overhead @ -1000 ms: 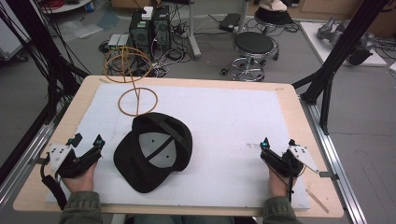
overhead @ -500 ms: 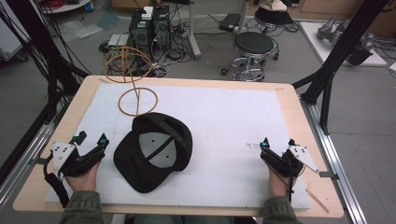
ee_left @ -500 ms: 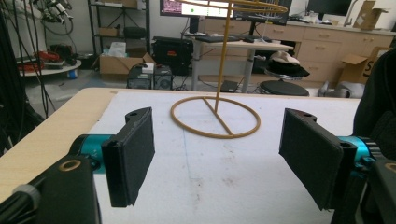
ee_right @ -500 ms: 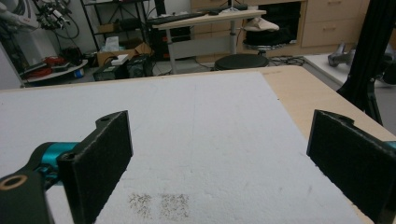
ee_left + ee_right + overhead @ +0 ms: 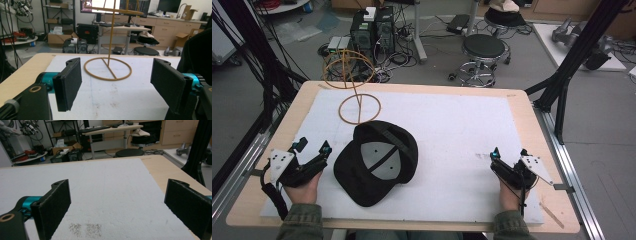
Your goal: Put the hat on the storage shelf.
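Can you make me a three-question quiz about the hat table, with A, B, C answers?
1. Where is the wire stand?
A. beyond the cap
B. beside the right gripper
C. on the floor

2. What colour is the cap?
A. red
B. black
C. yellow

3. How does the cap lie?
A. upside down, inside showing
B. on the stand
C. held in a gripper

Answers: 1 A, its ring base rests on the white mat past the cap. 2 B, its fabric is black. 3 A, the grey lining faces up, with both the left gripper and right gripper apart from it.

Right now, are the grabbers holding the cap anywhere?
No. The left gripper and right gripper are both open and hold nothing; the cap lies on the table, untouched.
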`<state>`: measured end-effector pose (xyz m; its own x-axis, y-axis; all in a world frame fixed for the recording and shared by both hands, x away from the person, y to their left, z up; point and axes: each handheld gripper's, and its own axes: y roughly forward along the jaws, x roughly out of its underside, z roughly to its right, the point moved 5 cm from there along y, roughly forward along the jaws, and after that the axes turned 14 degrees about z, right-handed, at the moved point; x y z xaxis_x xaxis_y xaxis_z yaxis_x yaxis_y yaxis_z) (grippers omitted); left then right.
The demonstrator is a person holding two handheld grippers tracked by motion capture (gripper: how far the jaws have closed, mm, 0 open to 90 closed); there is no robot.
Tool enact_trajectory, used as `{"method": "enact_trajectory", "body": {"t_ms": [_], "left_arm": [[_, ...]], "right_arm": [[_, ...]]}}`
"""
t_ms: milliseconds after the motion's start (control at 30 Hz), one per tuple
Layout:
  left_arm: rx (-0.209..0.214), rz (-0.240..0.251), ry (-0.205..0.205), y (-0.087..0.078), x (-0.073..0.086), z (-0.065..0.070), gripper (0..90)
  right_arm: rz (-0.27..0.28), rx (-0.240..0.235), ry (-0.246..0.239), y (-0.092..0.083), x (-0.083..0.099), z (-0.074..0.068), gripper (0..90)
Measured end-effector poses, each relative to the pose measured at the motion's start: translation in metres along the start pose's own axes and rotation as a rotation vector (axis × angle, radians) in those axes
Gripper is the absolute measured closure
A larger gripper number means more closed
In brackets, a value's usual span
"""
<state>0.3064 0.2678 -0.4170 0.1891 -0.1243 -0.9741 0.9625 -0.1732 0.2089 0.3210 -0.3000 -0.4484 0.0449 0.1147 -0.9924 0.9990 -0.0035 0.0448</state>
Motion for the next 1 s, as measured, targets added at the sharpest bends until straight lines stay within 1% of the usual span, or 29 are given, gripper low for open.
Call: {"method": "enact_trajectory", "body": {"t_ms": [233, 367, 400, 467, 500, 533, 567, 600, 733, 800, 1000], "left_arm": [[0.021, 0.001, 0.001, 0.002, -0.002, 0.005, 25.1], [0.042, -0.003, 0.003, 0.004, -0.006, 0.008, 24.3], [0.042, -0.003, 0.003, 0.004, -0.006, 0.008, 23.8], [0.067, -0.002, 0.002, 0.006, -0.007, 0.012, 23.5], [0.067, -0.002, 0.002, 0.006, -0.007, 0.012, 23.5], [0.089, -0.006, 0.0, 0.007, -0.007, 0.016, 23.3], [0.102, -0.009, 0.007, 0.008, -0.007, 0.019, 23.3], [0.102, -0.009, 0.007, 0.008, -0.007, 0.019, 23.3], [0.134, -0.015, 0.022, 0.011, -0.009, 0.027, 23.5], [0.147, -0.014, 0.022, 0.012, -0.011, 0.032, 23.4], [0.171, -0.024, 0.019, 0.013, -0.012, 0.037, 23.2]], "right_arm": [[-0.007, -0.001, 0.007, 0.0, 0.0, -0.001, 5.7], [-0.007, -0.007, 0.0, 0.0, 0.001, -0.001, 5.7], [-0.007, -0.007, 0.0, 0.0, 0.001, -0.001, 5.7], [-0.01, -0.01, 0.0, 0.001, 0.001, -0.001, 5.7], [-0.01, -0.01, 0.0, 0.001, 0.001, -0.001, 5.7], [-0.013, -0.01, 0.006, 0.001, 0.001, -0.002, 5.7], [-0.011, -0.01, 0.007, 0.001, 0.001, -0.002, 5.7], [-0.011, -0.01, 0.007, 0.001, 0.001, -0.002, 5.7], [-0.009, -0.012, 0.004, 0.001, 0.001, -0.002, 5.7], [-0.012, -0.012, 0.005, 0.001, 0.001, -0.002, 5.8], [-0.011, -0.013, 0.003, 0.001, 0.001, -0.002, 5.7]]}}
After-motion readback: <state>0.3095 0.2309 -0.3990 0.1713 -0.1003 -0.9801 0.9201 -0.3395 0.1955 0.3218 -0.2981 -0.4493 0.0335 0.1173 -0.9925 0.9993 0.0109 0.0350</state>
